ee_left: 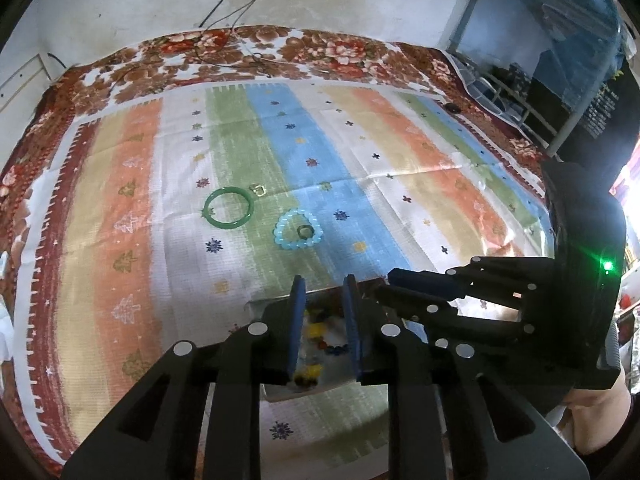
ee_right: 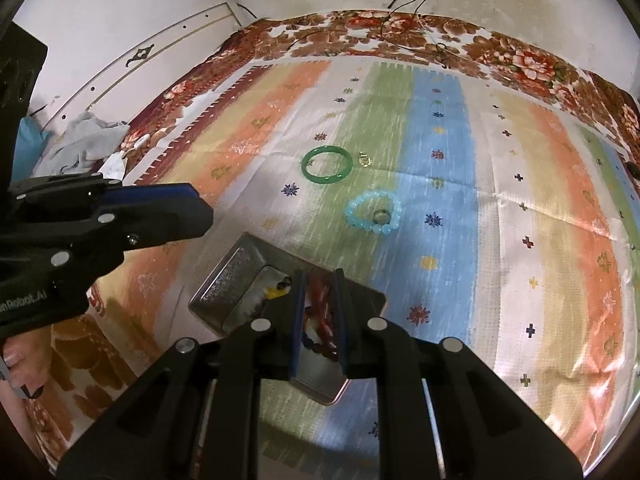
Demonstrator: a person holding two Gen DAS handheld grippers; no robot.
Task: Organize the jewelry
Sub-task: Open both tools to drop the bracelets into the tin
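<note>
A metal tin (ee_right: pixel 228 280) lies on the striped cloth and holds coloured beads (ee_left: pixel 316 332). My left gripper (ee_left: pixel 324 292) hovers over the tin, jaws open a finger-width, nothing between them. My right gripper (ee_right: pixel 318 286) is over the same tin, jaws apart with red beads (ee_right: pixel 320 316) showing in the gap; I cannot tell if it grips them. Farther out lie a green bangle (ee_left: pixel 229 211), a small gold ring (ee_left: pixel 258 190), a pale blue bead bracelet (ee_left: pixel 298 234) and a dark ring (ee_left: pixel 305 232) inside the bracelet. They also show in the right wrist view: bangle (ee_right: pixel 327 165), bracelet (ee_right: pixel 374 213).
The striped cloth (ee_left: pixel 400 184) covers a floral blanket (ee_left: pixel 320 52) against a white wall. Cables (ee_left: pixel 224 8) hang at the back. A grey cloth heap (ee_right: pixel 84 144) lies at the left edge. A metal rack (ee_left: pixel 520 92) stands at the right.
</note>
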